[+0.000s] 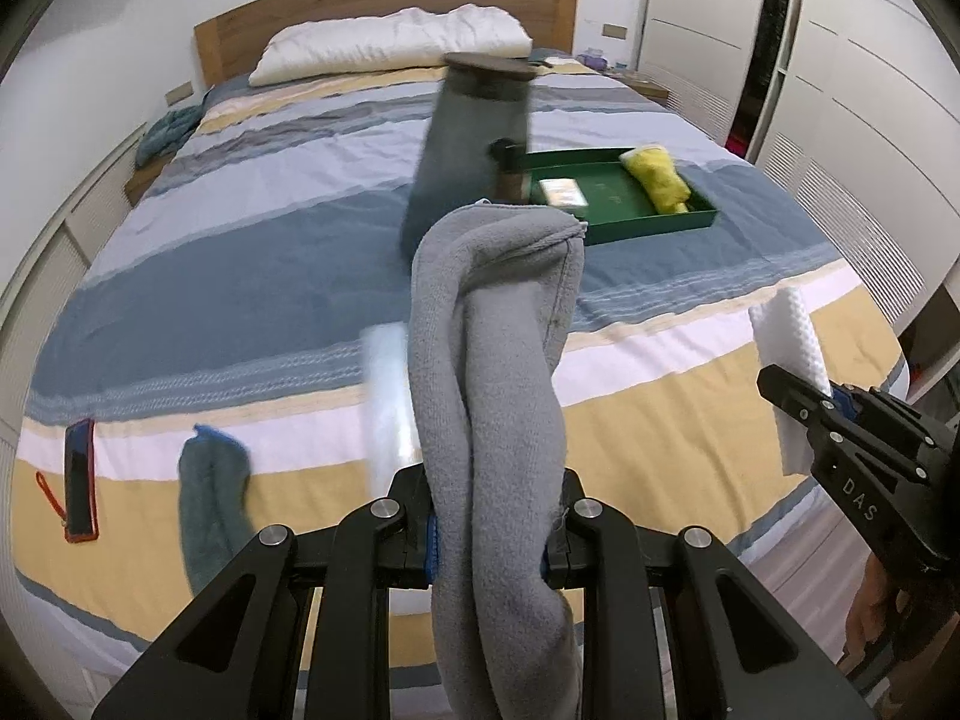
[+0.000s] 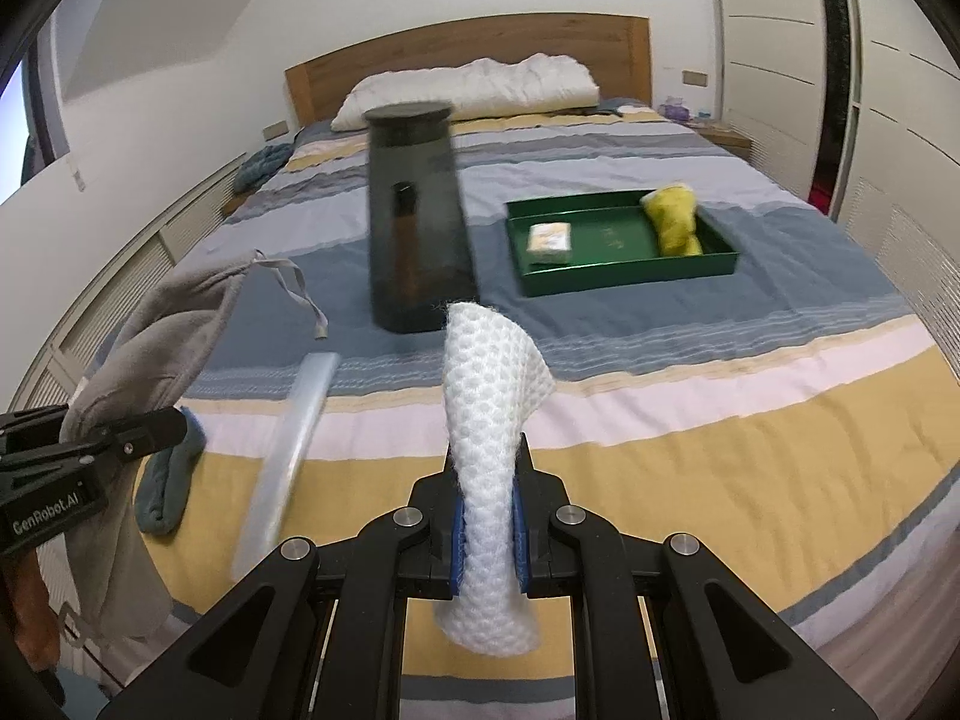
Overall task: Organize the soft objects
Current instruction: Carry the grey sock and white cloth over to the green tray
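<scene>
Between clenched jaws, the left gripper (image 1: 489, 546) carries a grey cloth (image 1: 498, 360), the right gripper (image 2: 489, 540) a white cloth (image 2: 489, 420); next, probably the green tray (image 2: 624, 273) ahead.

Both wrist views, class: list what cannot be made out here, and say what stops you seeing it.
- Dark container: motion-blurred in both views; the grey cloth hides its base in the left view.
- Clear roll: smeared, its ends unclear.
- Pale packet in the green tray: too small to read.
- White textured cloth: the right gripper covers its middle.
</scene>
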`<action>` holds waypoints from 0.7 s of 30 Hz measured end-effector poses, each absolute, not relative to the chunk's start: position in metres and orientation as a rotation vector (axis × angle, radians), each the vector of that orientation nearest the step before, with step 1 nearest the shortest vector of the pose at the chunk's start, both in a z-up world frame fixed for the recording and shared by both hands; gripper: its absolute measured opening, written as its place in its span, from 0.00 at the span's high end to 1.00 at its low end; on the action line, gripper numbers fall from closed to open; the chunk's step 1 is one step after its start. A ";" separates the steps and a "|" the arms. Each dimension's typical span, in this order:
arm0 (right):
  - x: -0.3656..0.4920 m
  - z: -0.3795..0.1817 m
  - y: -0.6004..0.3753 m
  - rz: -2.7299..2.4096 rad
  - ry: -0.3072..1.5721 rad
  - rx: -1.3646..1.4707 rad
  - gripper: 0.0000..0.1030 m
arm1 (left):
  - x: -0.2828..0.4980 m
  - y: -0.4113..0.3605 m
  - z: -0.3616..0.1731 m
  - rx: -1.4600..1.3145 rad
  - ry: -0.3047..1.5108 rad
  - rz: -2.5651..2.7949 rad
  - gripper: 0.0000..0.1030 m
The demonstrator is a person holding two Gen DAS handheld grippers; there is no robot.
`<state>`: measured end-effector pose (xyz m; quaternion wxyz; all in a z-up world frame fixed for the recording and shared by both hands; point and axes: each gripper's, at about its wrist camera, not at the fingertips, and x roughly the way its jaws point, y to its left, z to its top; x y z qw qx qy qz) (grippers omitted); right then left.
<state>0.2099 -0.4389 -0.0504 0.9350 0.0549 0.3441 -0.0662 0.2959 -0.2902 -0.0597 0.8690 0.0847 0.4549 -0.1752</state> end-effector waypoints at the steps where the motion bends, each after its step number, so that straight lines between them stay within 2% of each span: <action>1: 0.208 -0.047 -0.444 -0.140 0.701 0.113 0.89 | 0.295 -0.301 -0.057 0.182 0.949 -0.368 0.82; 11: 0.183 -0.006 -0.501 -0.205 0.654 0.081 0.89 | 0.281 -0.381 -0.040 0.197 0.930 -0.393 0.82; 21: 0.194 0.021 -0.506 -0.295 0.637 0.078 0.89 | 0.288 -0.402 -0.034 0.177 0.902 -0.466 0.82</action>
